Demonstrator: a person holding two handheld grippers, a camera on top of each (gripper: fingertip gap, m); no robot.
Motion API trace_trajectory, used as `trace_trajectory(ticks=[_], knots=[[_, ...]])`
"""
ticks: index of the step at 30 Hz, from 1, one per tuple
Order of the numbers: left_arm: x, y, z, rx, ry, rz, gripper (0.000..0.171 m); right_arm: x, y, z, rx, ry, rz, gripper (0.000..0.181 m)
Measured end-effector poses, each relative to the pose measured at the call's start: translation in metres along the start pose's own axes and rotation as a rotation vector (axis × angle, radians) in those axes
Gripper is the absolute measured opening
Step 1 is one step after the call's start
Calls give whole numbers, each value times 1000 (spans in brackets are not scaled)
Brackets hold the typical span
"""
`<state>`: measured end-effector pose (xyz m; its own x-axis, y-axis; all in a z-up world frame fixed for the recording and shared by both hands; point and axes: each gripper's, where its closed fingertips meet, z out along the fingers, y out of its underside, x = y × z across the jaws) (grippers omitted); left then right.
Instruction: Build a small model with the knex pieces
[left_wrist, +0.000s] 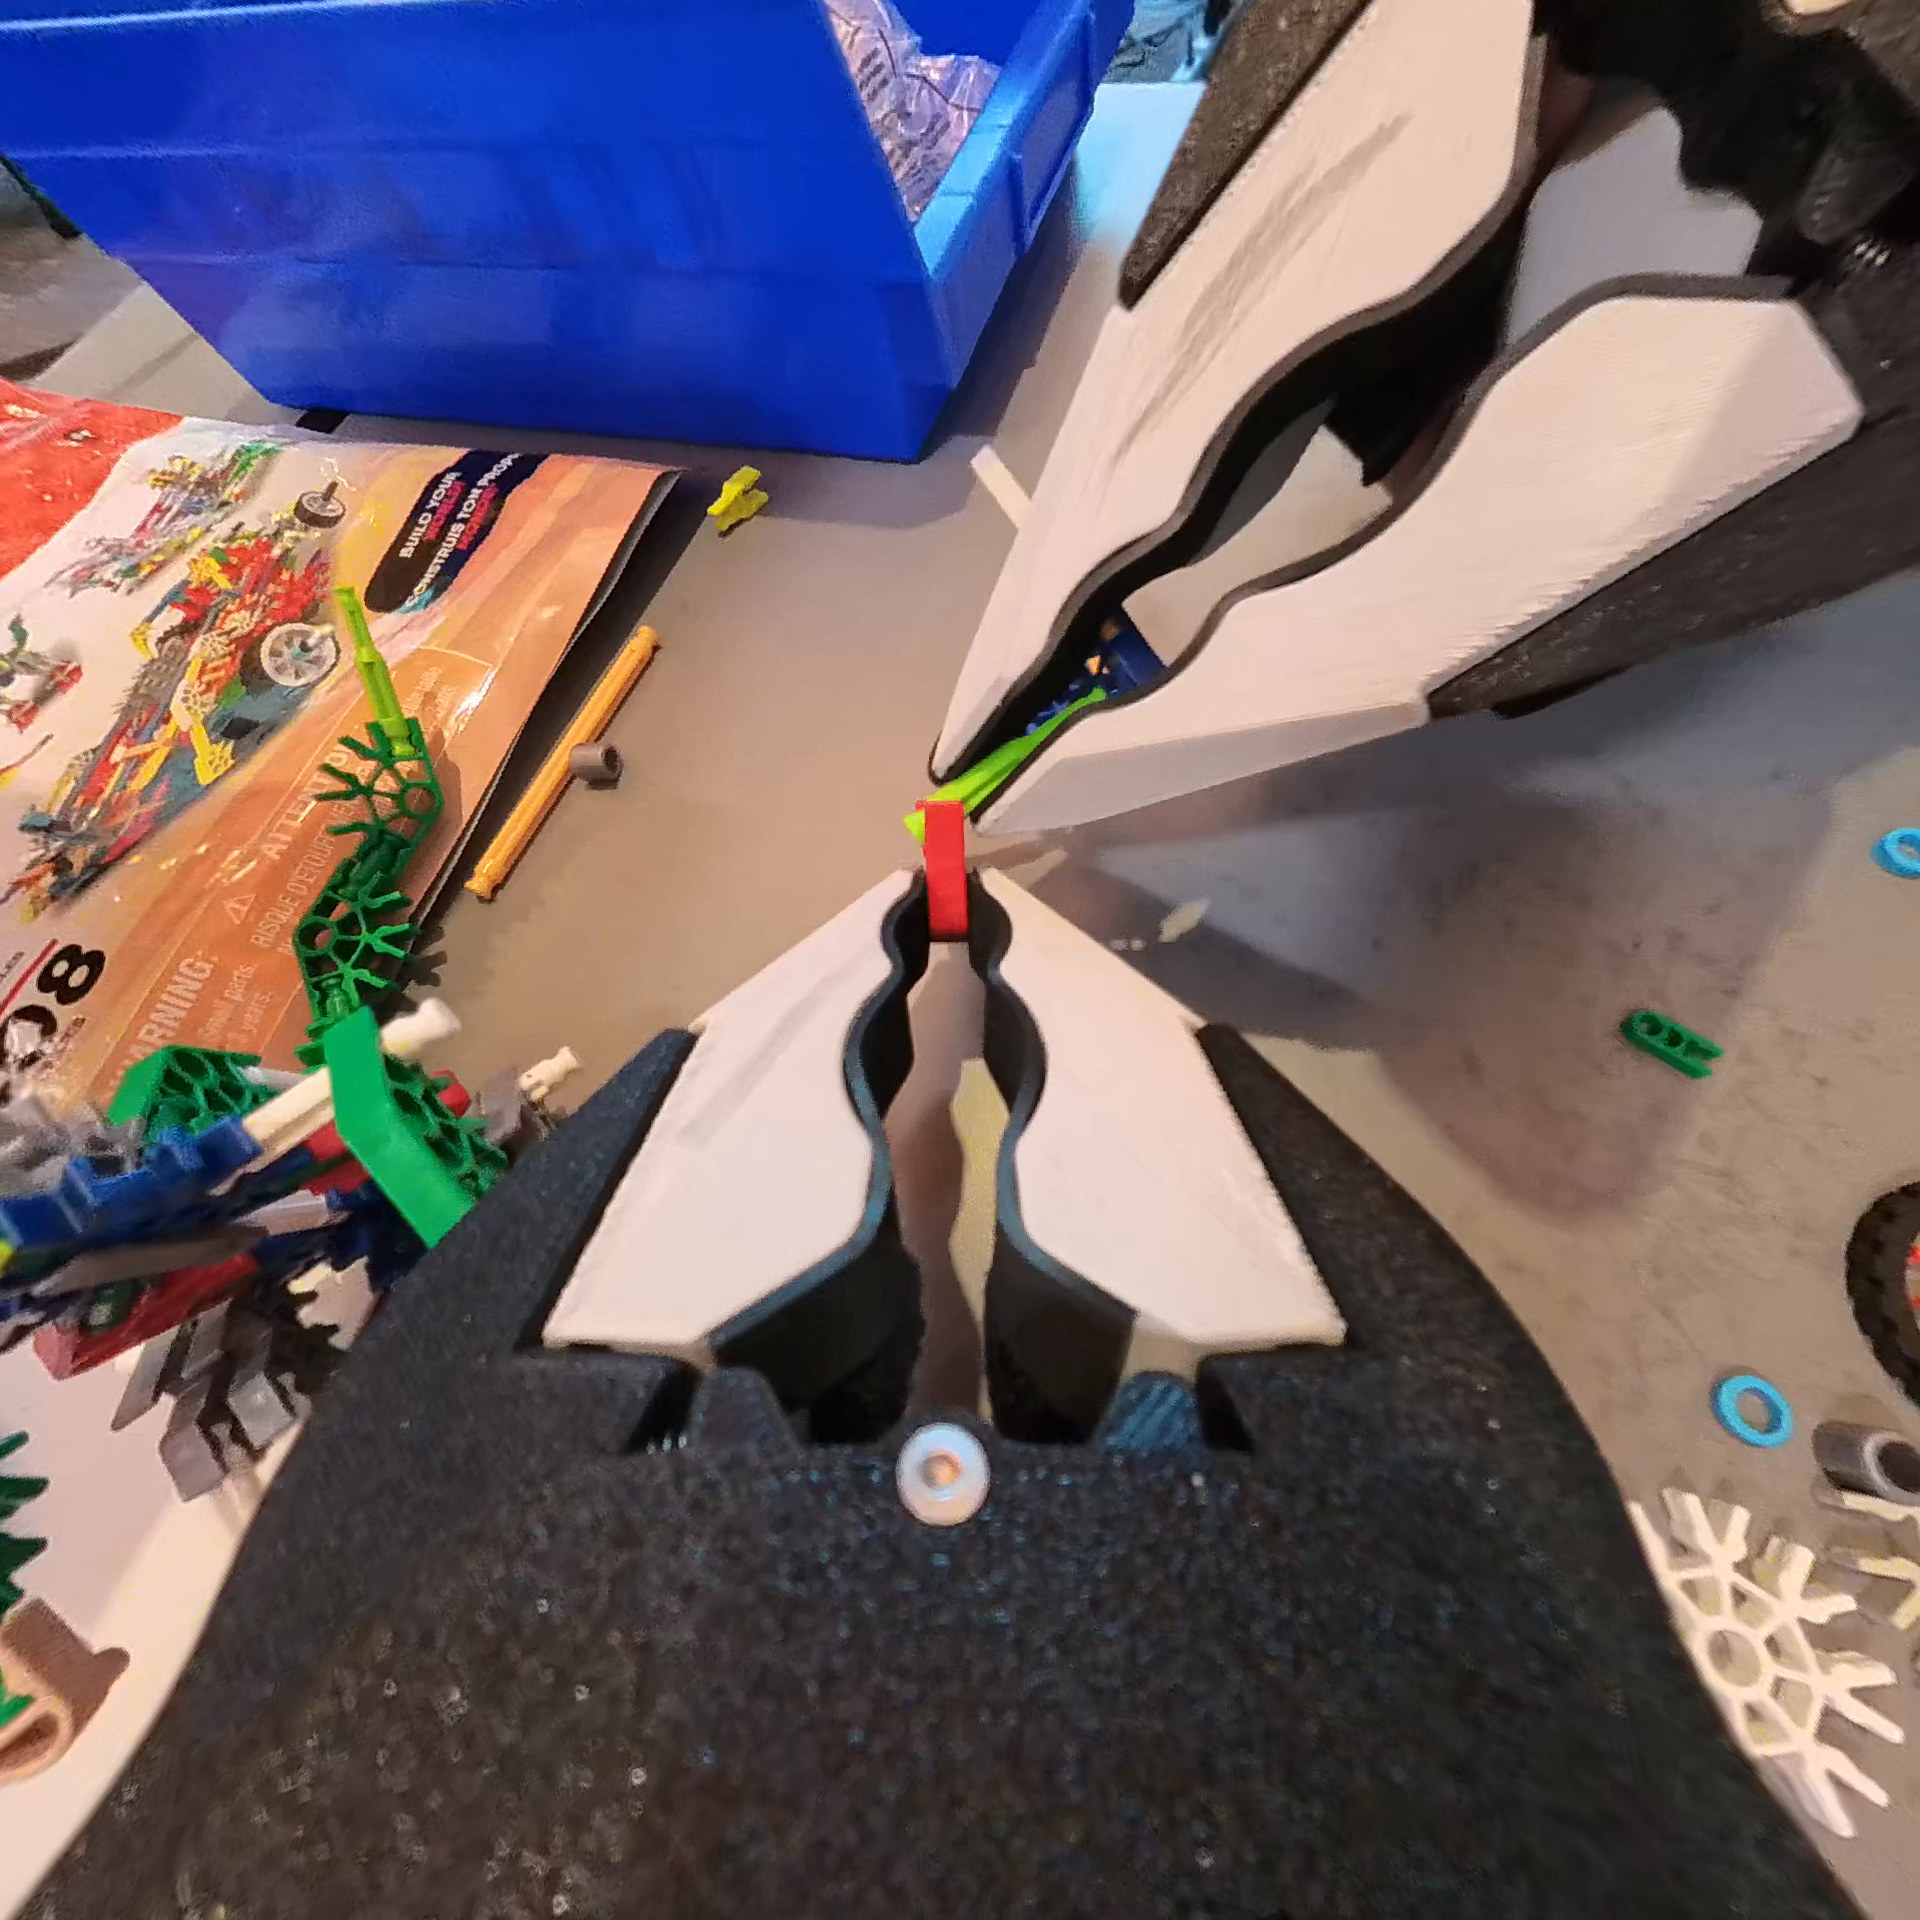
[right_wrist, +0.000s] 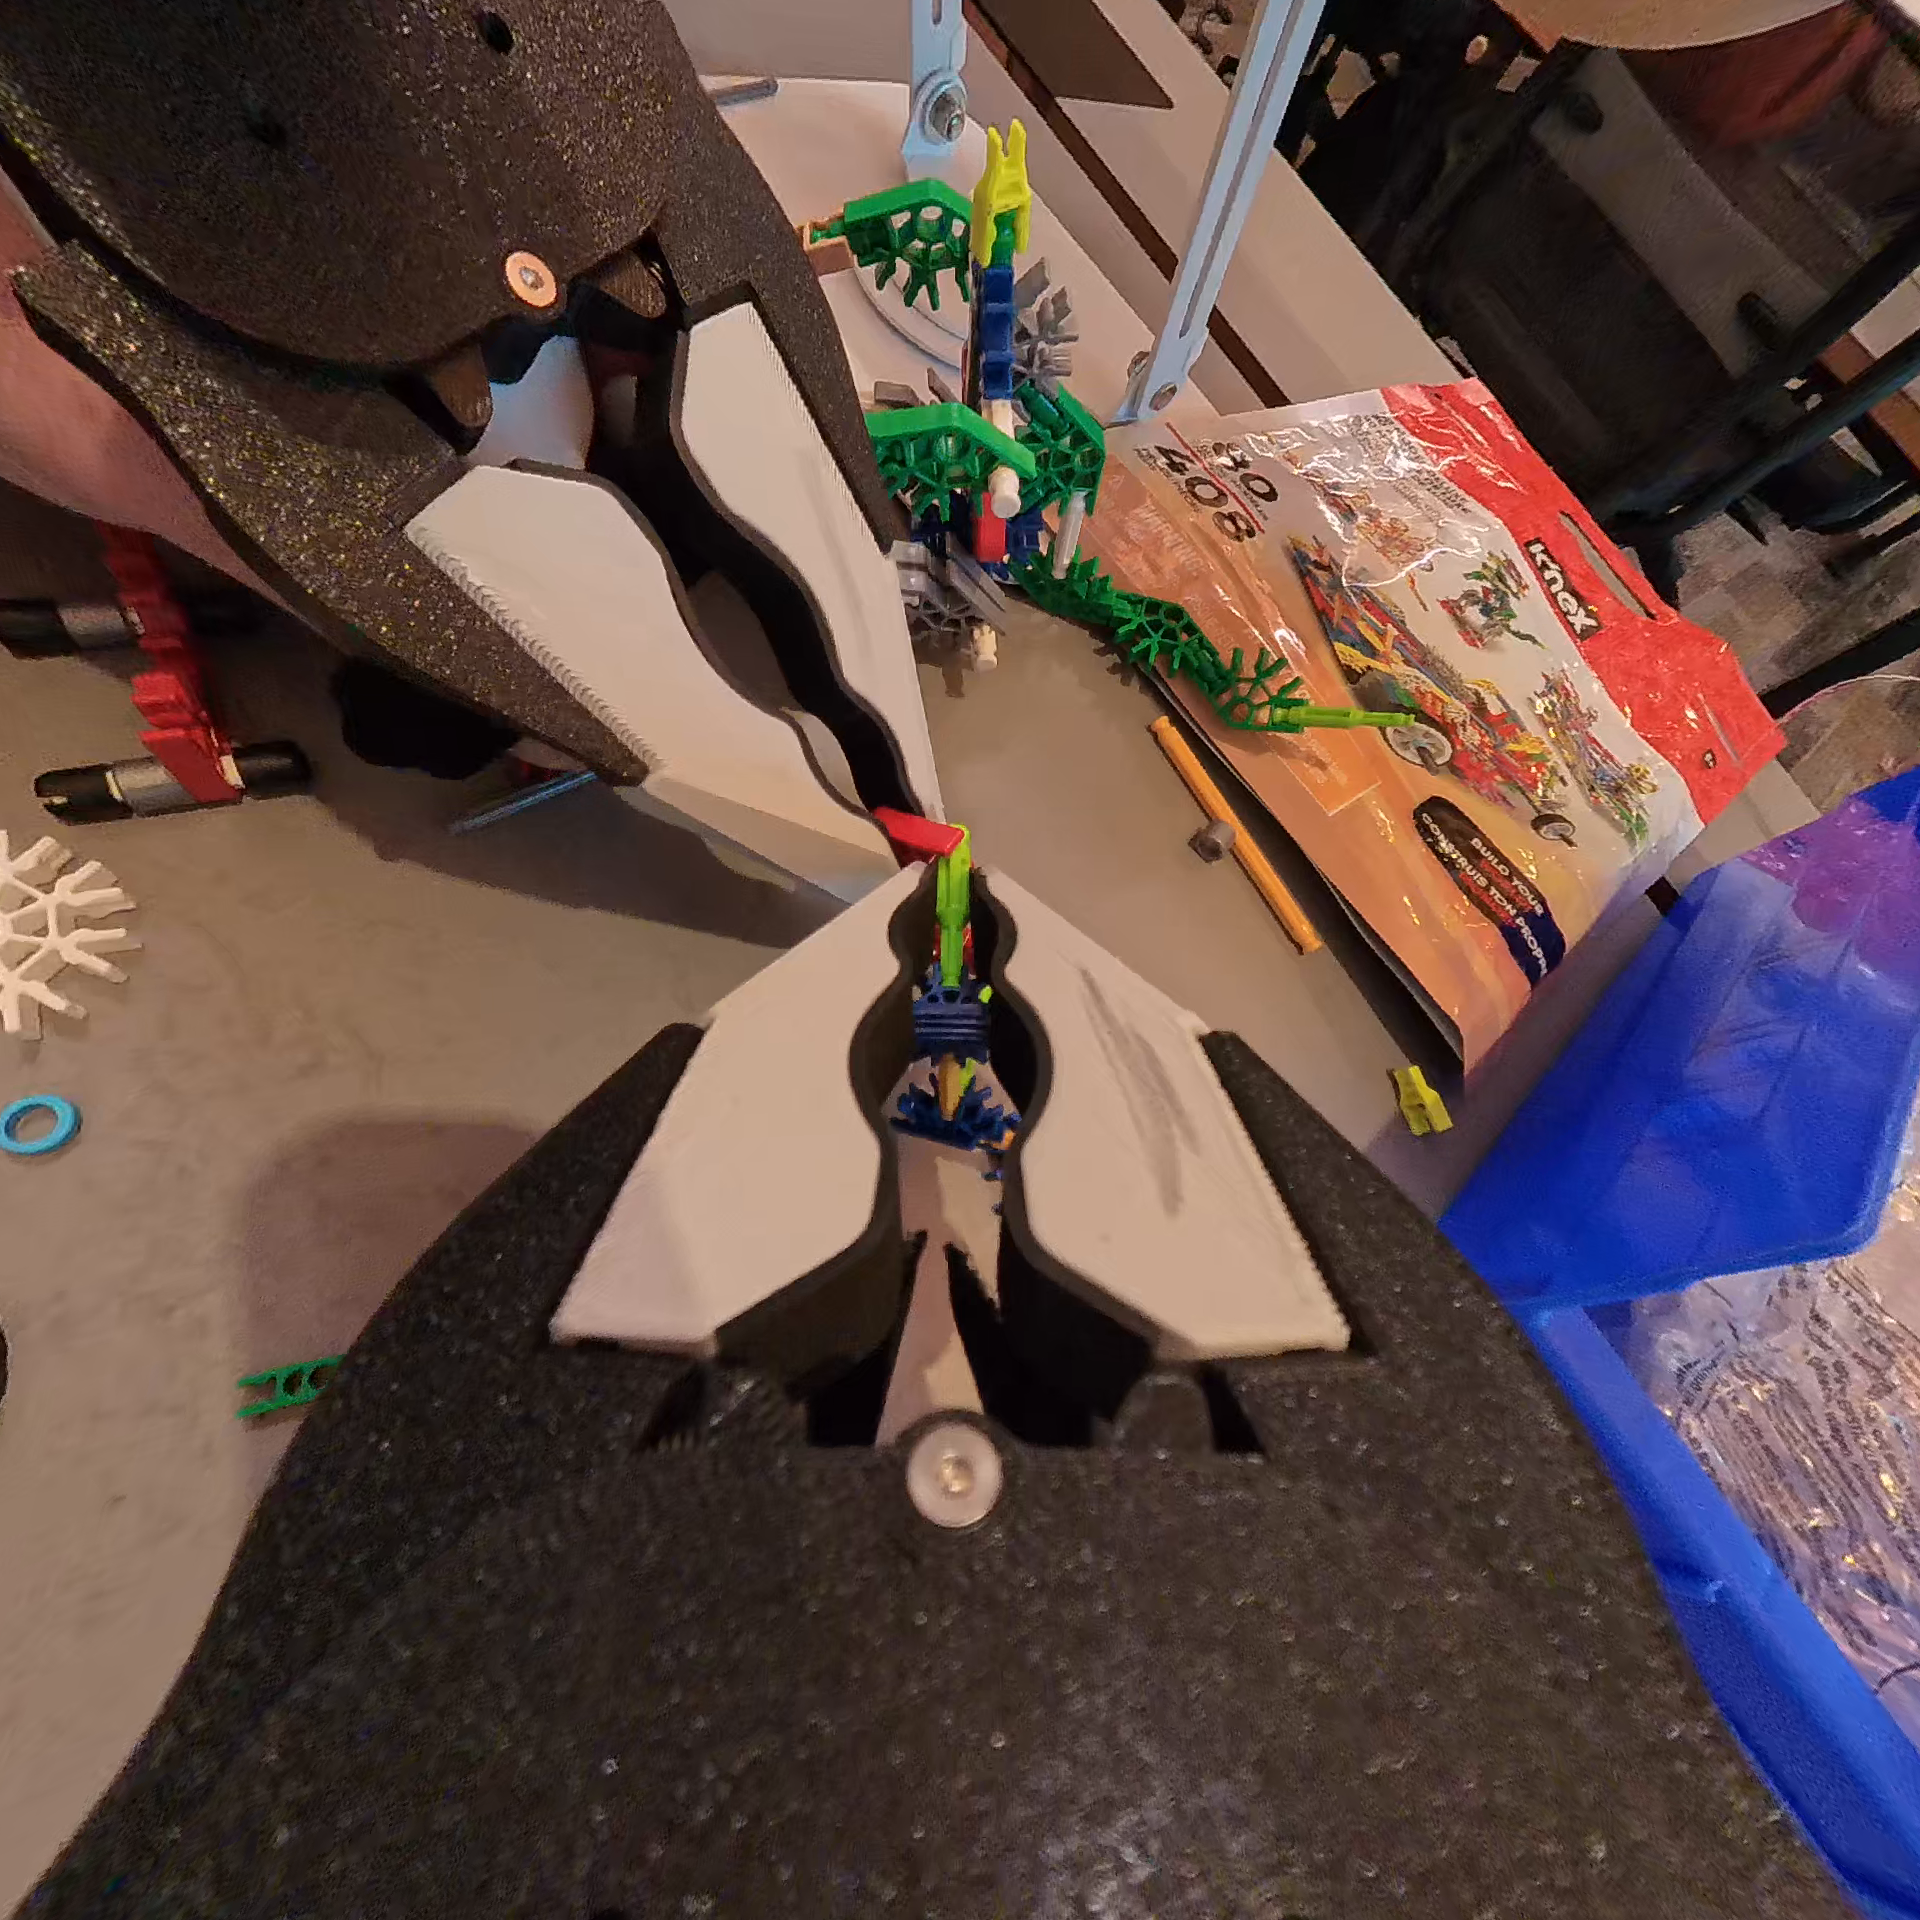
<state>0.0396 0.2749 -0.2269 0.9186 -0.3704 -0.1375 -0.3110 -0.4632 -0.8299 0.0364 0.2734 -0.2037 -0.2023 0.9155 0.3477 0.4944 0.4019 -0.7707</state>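
Two hand-held grippers meet tip to tip above a grey table (left_wrist: 790, 665) strewn with plastic construction-toy parts. The left gripper (left_wrist: 945, 883) has its white fingers pinched closed on a small red clip piece (left_wrist: 945, 878), which stands upright out of the tips. The right gripper (right_wrist: 956, 883) is clamped on a lime-green rod (right_wrist: 953, 883); blue snowflake-shaped connectors (right_wrist: 951, 1023) on that rod sit in the hollow between its fingers. The tip of the green rod touches the red clip where the two grippers come together.

To the left gripper's left lies a glossy printed toy bag (left_wrist: 208, 665), partly under a chain of green connectors (left_wrist: 364, 852) that runs down to a multicoloured half-built model (left_wrist: 208, 1153). An orange rod (left_wrist: 566, 764) with a small grey sleeve (left_wrist: 597, 766) rests just beside the bag, and a yellow-green clip (left_wrist: 738, 497) lies near a blue bin (left_wrist: 520, 208) holding clear plastic wrap. On the other side are a white snowflake connector (left_wrist: 1756, 1652), two blue rings (left_wrist: 1754, 1410), a small green connector (left_wrist: 1671, 1042) and the edge of a black tyre (left_wrist: 1886, 1283)
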Motion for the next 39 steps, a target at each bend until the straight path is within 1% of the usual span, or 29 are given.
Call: trace_trajectory(ticks=[3,10,12,18,23,27,34,39], knots=[[-1,-5,-1,30,12,-49,3,2,-4,-2,23,-3,42,4],[-4,-8,-3,52,0,-74,3,9,-9,-6,69,-37,180,4],[-6,-11,-4,66,-8,-92,3,6,-9,-5,65,-37,157,4],[-7,-8,-2,48,-11,-80,3,5,-7,-3,42,-10,106,4],[-7,-9,-2,49,-26,-63,3,6,-7,-4,44,-4,98,4],[-7,-8,-1,46,-29,-66,3,5,-7,-3,35,18,49,4],[-7,-8,-1,41,-32,-60,3,5,-6,-2,24,36,17,4],[-7,-8,1,32,-49,-39,4,8,-5,-2,20,45,28,4]])
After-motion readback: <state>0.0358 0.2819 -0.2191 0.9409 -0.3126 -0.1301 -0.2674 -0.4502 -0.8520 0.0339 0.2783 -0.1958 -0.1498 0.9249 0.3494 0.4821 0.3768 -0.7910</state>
